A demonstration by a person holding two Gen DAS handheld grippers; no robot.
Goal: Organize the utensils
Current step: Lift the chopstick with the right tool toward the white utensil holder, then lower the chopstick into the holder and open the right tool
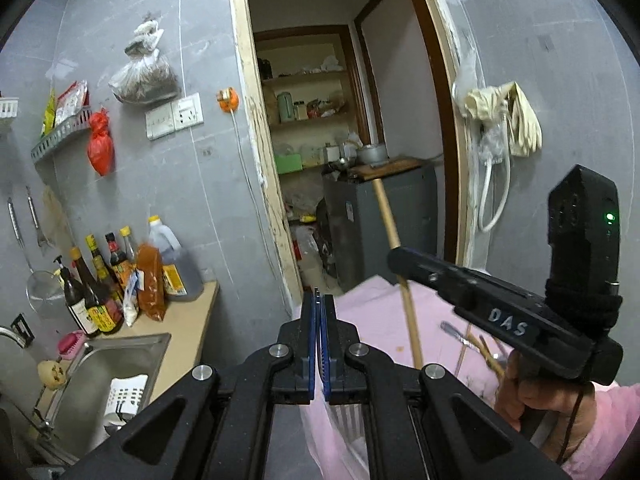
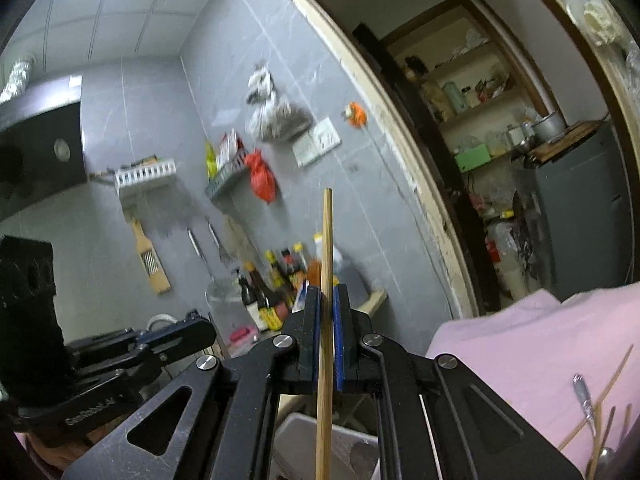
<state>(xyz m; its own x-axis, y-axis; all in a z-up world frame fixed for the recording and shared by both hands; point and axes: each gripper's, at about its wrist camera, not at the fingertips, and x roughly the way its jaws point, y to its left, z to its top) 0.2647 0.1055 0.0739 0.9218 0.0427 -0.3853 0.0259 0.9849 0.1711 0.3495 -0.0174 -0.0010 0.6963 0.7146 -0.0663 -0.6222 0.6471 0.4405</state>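
Observation:
My right gripper [image 2: 328, 304] is shut on a long wooden chopstick [image 2: 327, 240], which stands nearly upright between the blue pads. In the left wrist view the same chopstick [image 1: 386, 212] runs through the right gripper [image 1: 395, 259], with a hand below it. My left gripper [image 1: 319, 320] is shut with nothing between its pads; it also shows at the left as the left gripper [image 2: 188, 332]. More chopsticks [image 2: 600, 412] and a metal utensil handle [image 2: 582, 396] lie on a pink cloth [image 2: 540, 340] at the lower right.
A steel sink [image 1: 120, 360] holds a white basket [image 1: 128, 392]. Sauce bottles [image 1: 100, 280] crowd the wooden counter [image 1: 188, 320] against the grey wall. An open doorway [image 1: 340, 140] leads to shelves. A grey tray [image 2: 352, 448] lies below the right gripper.

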